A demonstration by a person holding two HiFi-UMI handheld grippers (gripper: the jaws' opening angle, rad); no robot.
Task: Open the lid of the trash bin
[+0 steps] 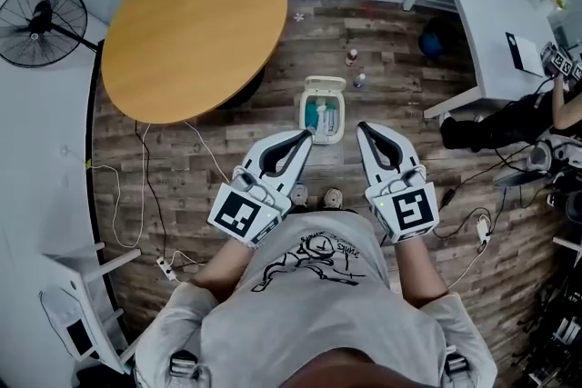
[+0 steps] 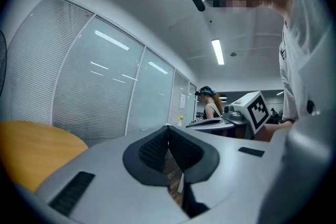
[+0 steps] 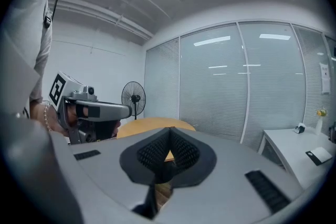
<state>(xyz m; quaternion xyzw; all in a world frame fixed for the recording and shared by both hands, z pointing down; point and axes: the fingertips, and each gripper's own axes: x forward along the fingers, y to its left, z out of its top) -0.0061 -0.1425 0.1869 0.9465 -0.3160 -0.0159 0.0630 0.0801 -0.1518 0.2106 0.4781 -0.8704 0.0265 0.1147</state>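
Observation:
In the head view a small white trash bin (image 1: 323, 109) stands on the wood floor ahead of me; something teal shows at its top, and I cannot tell how its lid stands. My left gripper (image 1: 306, 137) is held in the air with its tip just short of the bin's near left corner. It is shut, with nothing in it. My right gripper (image 1: 363, 129) hovers just right of the bin's near edge, also shut and holding nothing. In the left gripper view (image 2: 168, 126) and the right gripper view (image 3: 169, 129) the black pads meet at the tips. Neither of these views shows the bin.
A round wooden table (image 1: 195, 27) stands at the far left of the bin, with a floor fan (image 1: 41, 23) beyond it. A white desk (image 1: 482, 23) and a seated person (image 1: 509, 118) are at the right. Small bottles (image 1: 352, 57) stand behind the bin. Cables (image 1: 145, 195) run over the floor.

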